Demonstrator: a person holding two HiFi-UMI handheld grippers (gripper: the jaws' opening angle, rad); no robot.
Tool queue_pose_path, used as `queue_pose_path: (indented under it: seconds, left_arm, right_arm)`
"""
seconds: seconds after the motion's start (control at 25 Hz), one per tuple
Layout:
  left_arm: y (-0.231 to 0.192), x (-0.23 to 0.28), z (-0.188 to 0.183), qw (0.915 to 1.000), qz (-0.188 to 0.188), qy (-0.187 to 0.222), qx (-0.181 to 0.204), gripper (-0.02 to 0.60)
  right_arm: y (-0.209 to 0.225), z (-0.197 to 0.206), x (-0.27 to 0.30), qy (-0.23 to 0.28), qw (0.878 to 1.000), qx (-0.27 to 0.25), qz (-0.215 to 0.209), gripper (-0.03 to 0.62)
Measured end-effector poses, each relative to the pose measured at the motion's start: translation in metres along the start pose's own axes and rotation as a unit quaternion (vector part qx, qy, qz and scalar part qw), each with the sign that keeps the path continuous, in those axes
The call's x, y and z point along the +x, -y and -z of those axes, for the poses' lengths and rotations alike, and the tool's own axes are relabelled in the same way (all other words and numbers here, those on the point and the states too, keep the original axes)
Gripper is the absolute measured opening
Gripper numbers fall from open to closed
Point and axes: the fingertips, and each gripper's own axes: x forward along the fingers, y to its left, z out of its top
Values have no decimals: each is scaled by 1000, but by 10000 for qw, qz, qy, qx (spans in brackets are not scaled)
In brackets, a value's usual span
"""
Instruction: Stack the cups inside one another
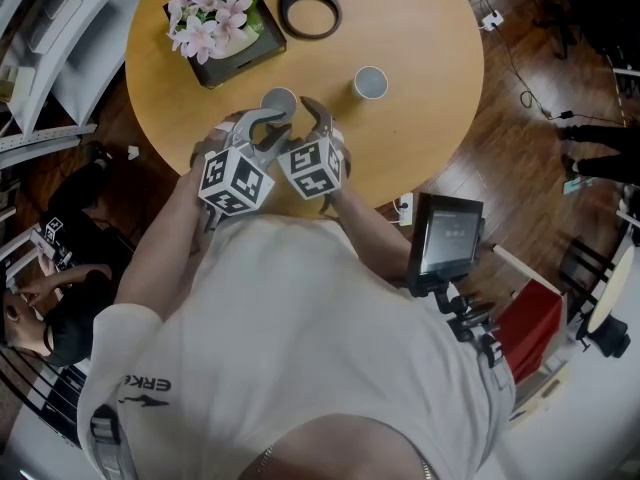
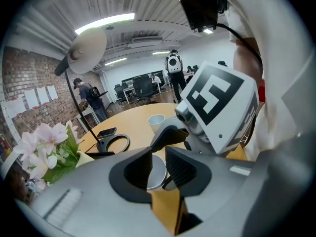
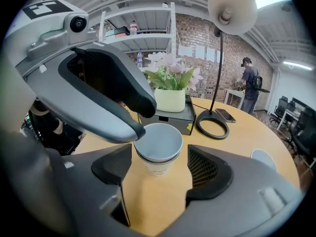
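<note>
A stack of white paper cups (image 1: 279, 101) stands near the round wooden table's (image 1: 430, 128) near edge, one cup nested in another (image 3: 159, 147). My left gripper (image 1: 268, 120) reaches it from the left, one of its fingers (image 3: 123, 117) lying over the rim. In the left gripper view its jaws (image 2: 159, 167) stand slightly apart with the cup's rim (image 2: 157, 174) between them, the pads not pressing. My right gripper (image 3: 160, 169) is open wide around the stack, with a gap on each side. A single cup (image 1: 370, 82) stands apart, further right.
A box of pink flowers (image 1: 215, 18) sits at the table's far left. A lamp's black ring base (image 1: 308, 6) and a phone (image 3: 226, 114) lie at the far side. A monitor on a stand (image 1: 445, 238) is off the table's right edge.
</note>
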Motion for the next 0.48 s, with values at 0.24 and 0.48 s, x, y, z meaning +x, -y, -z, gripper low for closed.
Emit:
queue_pose_path:
  seconds: [0.24,0.48]
  left_arm:
    - [-2,-4,-3,9999,-133,80,10,84]
    - [-18,-15,-17,9955,-627,598,-373,58]
  right_arm:
    - [0,-1,-4,58,10000,2,28,368]
    - [9,-13,-21,384,9989,203,149,351]
